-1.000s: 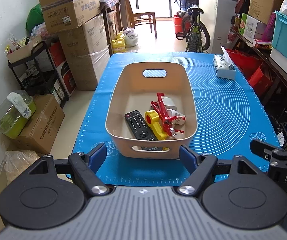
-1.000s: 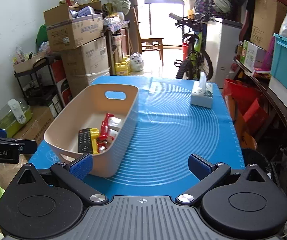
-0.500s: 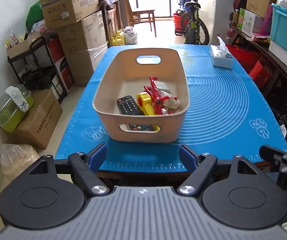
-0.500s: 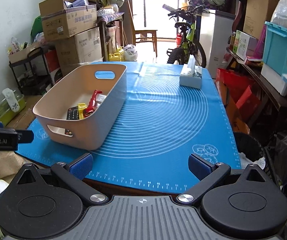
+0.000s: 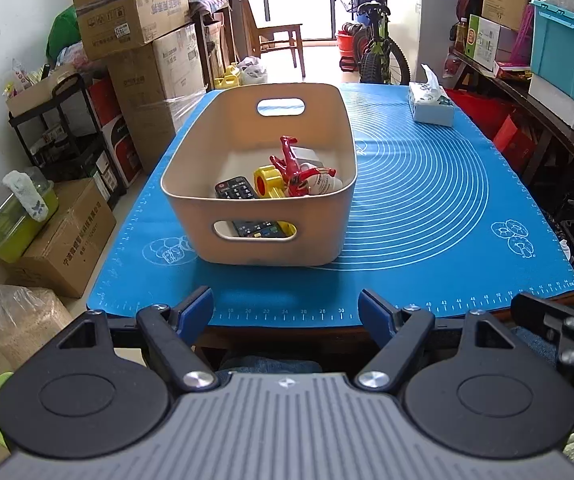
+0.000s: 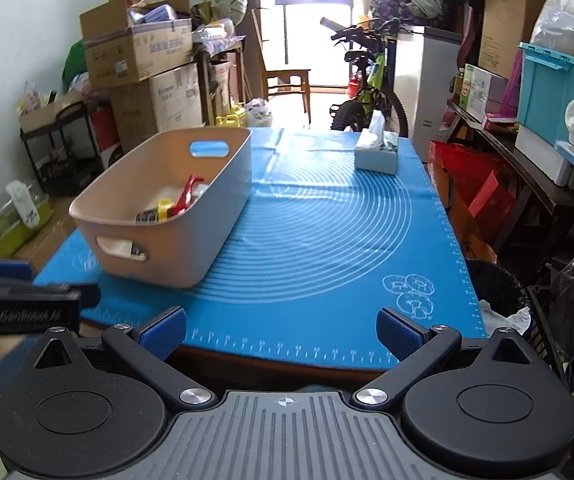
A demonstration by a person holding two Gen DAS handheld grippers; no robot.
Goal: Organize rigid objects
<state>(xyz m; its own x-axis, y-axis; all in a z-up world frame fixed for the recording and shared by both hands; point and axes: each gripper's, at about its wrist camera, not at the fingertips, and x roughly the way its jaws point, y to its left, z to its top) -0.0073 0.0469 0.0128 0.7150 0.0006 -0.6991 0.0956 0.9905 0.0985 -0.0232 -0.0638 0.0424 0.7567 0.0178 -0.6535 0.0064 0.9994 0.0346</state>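
Note:
A beige plastic basket (image 5: 247, 240) stands on the blue mat (image 5: 427, 208), left of centre. Inside lie a black remote (image 5: 234, 189), a yellow tape dispenser (image 5: 267, 183), a red toy figure (image 5: 293, 168) and a white rounded object (image 5: 323, 184). The basket also shows in the right wrist view (image 6: 191, 248). My left gripper (image 5: 287, 308) is open and empty, back beyond the table's near edge. My right gripper (image 6: 281, 332) is open and empty, at the near edge, right of the basket.
A tissue box (image 5: 431, 106) stands at the mat's far right (image 6: 377, 152). Stacked cardboard boxes (image 5: 143, 40) and a black shelf (image 5: 59, 136) line the left wall. A bicycle (image 5: 371, 44) stands beyond the table. Shelves with a teal crate (image 5: 563, 48) run along the right.
Both grippers have drawn back toward me, away from the basket, to the near edge of the table. Both stay open and empty. The basket and its contents have not moved.

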